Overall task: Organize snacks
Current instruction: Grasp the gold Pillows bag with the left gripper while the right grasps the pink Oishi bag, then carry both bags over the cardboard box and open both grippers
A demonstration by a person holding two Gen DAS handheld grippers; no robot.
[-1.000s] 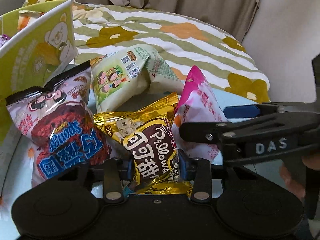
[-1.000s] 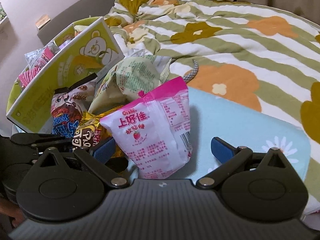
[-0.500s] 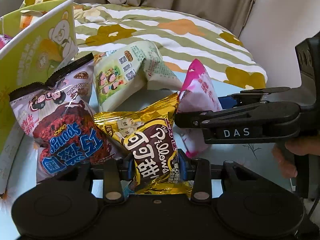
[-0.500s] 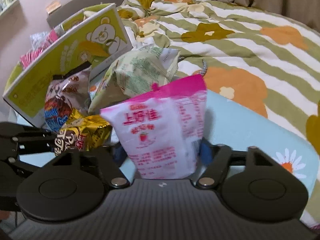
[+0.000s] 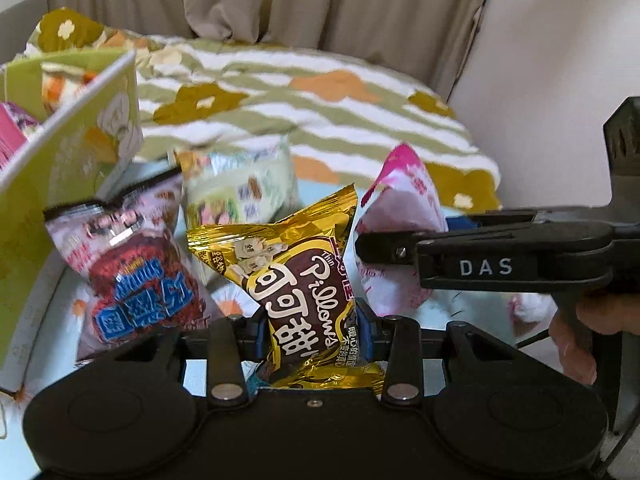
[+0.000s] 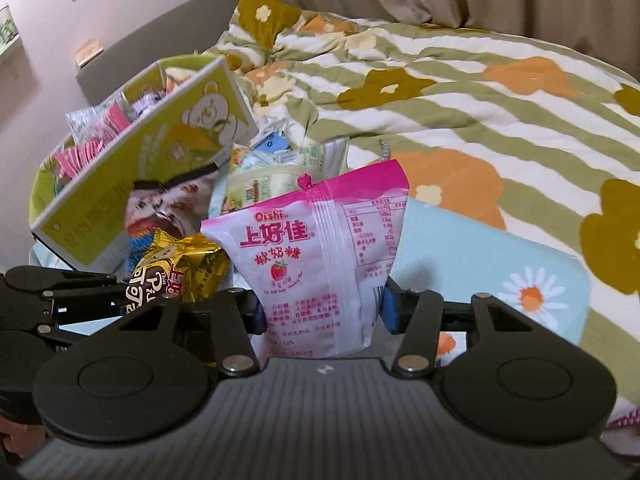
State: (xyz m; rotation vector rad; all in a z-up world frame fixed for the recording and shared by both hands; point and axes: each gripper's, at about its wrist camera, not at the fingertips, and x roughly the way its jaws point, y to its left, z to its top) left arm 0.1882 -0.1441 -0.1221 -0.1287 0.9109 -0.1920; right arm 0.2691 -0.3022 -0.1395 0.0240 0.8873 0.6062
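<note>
over the pale blue daisy mat (image 6: 480, 256), the left gripper (image 5: 314, 326) pinches a gold pillows cocoa packet (image 5: 296, 280), the right gripper (image 6: 322, 312) a pink oishi strawberry candy bag (image 6: 320, 264). only the right wrist view shows packets filling the green bear-print box (image 6: 132, 168).

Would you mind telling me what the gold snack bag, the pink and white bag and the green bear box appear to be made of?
Gold snack bag: likely metallised plastic film, glossy; it shows mirror glints and sharp crinkles.
Pink and white bag: probably plastic film with a softer sheen; its back seam and crimped top are visible.
Green bear box: seemingly printed cardboard, matte; the flat stiff wall has a pale cut edge.
</note>
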